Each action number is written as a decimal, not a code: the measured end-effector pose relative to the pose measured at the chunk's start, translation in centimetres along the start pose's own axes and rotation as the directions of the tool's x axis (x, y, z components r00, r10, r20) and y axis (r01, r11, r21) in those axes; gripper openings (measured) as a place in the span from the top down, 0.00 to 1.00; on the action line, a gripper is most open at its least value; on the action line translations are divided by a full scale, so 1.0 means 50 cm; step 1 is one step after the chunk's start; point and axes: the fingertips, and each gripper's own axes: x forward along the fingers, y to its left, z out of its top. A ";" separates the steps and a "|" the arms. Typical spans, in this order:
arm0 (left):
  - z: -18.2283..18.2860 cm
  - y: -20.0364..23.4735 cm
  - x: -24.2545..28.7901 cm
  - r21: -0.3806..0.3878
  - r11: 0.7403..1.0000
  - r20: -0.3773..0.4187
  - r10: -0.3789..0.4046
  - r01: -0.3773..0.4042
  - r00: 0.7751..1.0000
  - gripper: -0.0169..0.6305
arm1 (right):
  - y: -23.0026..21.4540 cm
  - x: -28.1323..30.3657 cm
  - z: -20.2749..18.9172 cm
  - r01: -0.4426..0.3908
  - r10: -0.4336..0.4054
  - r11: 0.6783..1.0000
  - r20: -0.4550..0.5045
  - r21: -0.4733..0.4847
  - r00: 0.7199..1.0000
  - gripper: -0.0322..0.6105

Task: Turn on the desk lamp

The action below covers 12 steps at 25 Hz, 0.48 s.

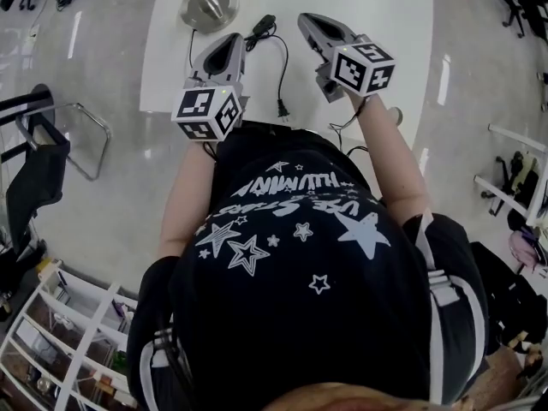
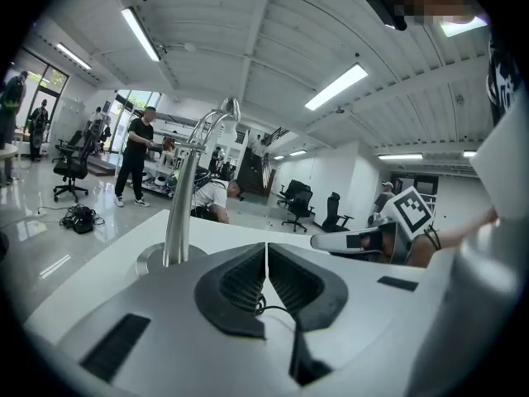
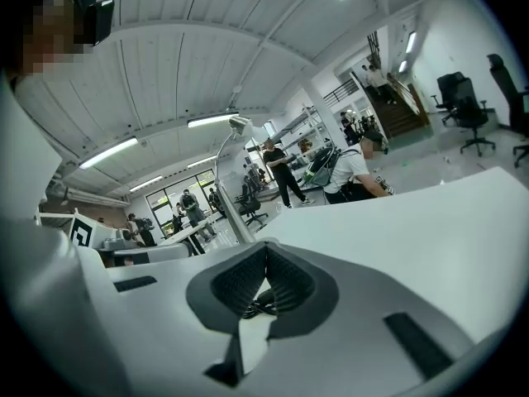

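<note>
Left gripper [image 2: 266, 253] is shut, jaws together with nothing between them. Right gripper [image 3: 264, 259] is the same, closed and empty. Both hover low over the white desk [image 1: 377, 7], tips aimed at its far edge. Desk lamp [image 1: 208, 5] stands at the far left of the desk, base and pole apart from both grippers. Black cord [image 1: 272, 54] lies between the grippers, its plug loose on the desk. Lamp untouched, no glow seen, so the task looks not started. Reaching the switch, and maybe plugging in, is all still left.
</note>
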 end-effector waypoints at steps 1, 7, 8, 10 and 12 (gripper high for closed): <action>-0.007 0.007 0.009 0.007 1.000 -0.013 -0.008 0.008 1.000 0.96 | -0.003 0.006 0.000 0.009 -0.009 1.000 0.003 0.006 1.000 0.94; -0.067 0.035 0.071 0.030 0.995 -0.148 -0.089 0.094 0.985 0.96 | -0.030 0.049 0.004 0.060 -0.061 0.998 0.008 0.036 0.998 0.94; -0.076 0.036 0.081 0.033 0.994 -0.170 -0.100 0.107 0.980 0.96 | -0.034 0.054 0.005 0.068 -0.069 0.997 0.009 0.042 0.998 0.94; -0.093 0.034 0.096 0.036 0.991 -0.214 -0.121 0.131 0.969 0.95 | -0.041 0.061 0.008 0.082 -0.083 0.995 0.012 0.050 0.996 0.94; -0.112 0.031 0.109 0.035 0.988 -0.260 -0.138 0.152 0.956 0.95 | -0.046 0.065 0.009 0.095 -0.096 0.994 0.011 0.058 0.995 0.94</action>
